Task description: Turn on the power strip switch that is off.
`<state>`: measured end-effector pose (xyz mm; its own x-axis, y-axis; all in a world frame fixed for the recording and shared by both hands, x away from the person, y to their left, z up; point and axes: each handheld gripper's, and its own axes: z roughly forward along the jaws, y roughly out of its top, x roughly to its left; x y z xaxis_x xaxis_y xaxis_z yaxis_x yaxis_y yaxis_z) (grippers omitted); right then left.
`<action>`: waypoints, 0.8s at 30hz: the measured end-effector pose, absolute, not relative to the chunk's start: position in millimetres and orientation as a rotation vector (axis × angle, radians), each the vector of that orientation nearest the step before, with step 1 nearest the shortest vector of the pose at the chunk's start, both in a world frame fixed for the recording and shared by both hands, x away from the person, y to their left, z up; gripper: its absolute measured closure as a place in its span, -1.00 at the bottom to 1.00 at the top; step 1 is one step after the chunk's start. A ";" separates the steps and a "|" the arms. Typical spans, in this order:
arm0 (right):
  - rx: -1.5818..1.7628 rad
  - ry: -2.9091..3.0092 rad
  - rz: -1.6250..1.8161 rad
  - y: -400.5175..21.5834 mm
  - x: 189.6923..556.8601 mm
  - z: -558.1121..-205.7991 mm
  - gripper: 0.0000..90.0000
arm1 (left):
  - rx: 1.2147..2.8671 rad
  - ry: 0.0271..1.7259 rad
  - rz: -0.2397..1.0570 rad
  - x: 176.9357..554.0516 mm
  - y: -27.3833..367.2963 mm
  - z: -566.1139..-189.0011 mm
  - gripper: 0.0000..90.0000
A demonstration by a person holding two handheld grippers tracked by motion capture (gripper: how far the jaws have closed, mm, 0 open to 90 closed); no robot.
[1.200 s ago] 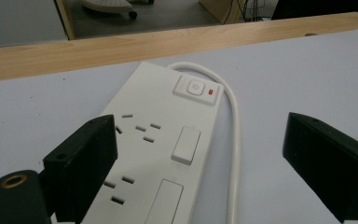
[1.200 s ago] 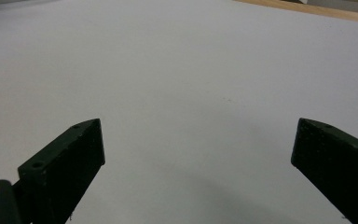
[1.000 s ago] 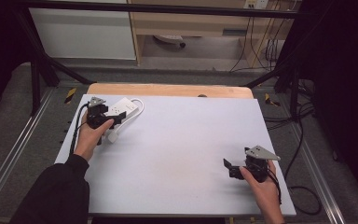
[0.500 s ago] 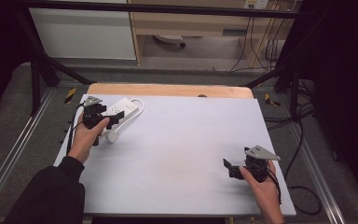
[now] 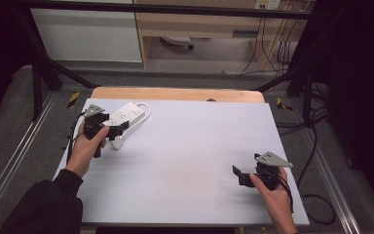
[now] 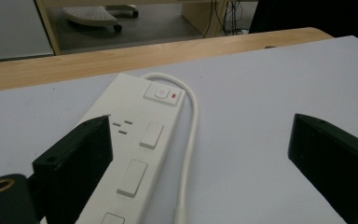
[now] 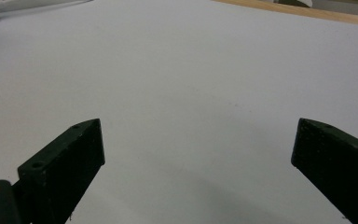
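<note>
Right tongs sit jaws apart at the lower right of the high view, over bare white bench with open room all round. Left tongs, also apart, hover at the upper left over a white power strip. Its long axis runs diagonally toward the bench's far wooden edge, switch end farthest, cord looping alongside. No lettering is readable.

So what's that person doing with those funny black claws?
A person holds a claw tool in each hand at a white table. The left gripper is open over a white power strip near the table's far left corner, with its cord looping beside it. Nothing is grabbed yet. The right gripper is open too, waiting over bare table near the front right.
</note>
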<state>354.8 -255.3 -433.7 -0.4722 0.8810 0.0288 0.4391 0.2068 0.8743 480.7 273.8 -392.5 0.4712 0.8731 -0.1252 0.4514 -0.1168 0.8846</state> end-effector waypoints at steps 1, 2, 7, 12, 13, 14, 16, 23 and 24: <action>1.219 2.003 1.201 -255.2 354.9 -433.6 -0.93 | 1.746 1.127 0.539 478.8 273.9 -391.9 -0.85; 1.215 2.005 1.198 -255.3 355.0 -433.6 -0.93 | 1.742 1.122 0.535 476.2 273.7 -391.2 -0.84; 1.211 2.006 1.194 -255.2 354.9 -433.4 -0.93 | 1.734 1.112 0.523 462.9 274.8 -388.7 -0.84; 1.211 2.005 1.194 -255.2 354.8 -433.3 -0.93 | 1.713 1.117 0.532 448.7 280.4 -387.7 -0.84; 1.209 2.006 1.194 -255.2 354.9 -433.3 -0.93 | 1.716 1.115 0.533 445.9 281.9 -387.6 -0.84; 1.210 2.006 1.193 -255.1 354.9 -433.4 -0.93 | 1.716 1.116 0.534 443.1 283.6 -387.5 -0.84; 1.209 2.009 1.191 -255.0 354.9 -433.4 -0.93 | 1.709 1.117 0.532 437.5 287.1 -387.2 -0.84; 1.210 2.009 1.189 -254.4 354.9 -433.7 -0.93 | 1.701 1.105 0.538 414.6 296.8 -386.2 -0.84; 1.210 2.009 1.190 -254.6 355.1 -433.7 -0.93 | 1.699 1.108 0.539 411.0 297.6 -386.3 -0.84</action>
<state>355.1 -254.6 -433.7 -0.4757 0.8795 0.0154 0.4360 0.2205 0.8725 411.0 297.6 -386.3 0.4815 0.8646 -0.1436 0.4212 -0.0846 0.9030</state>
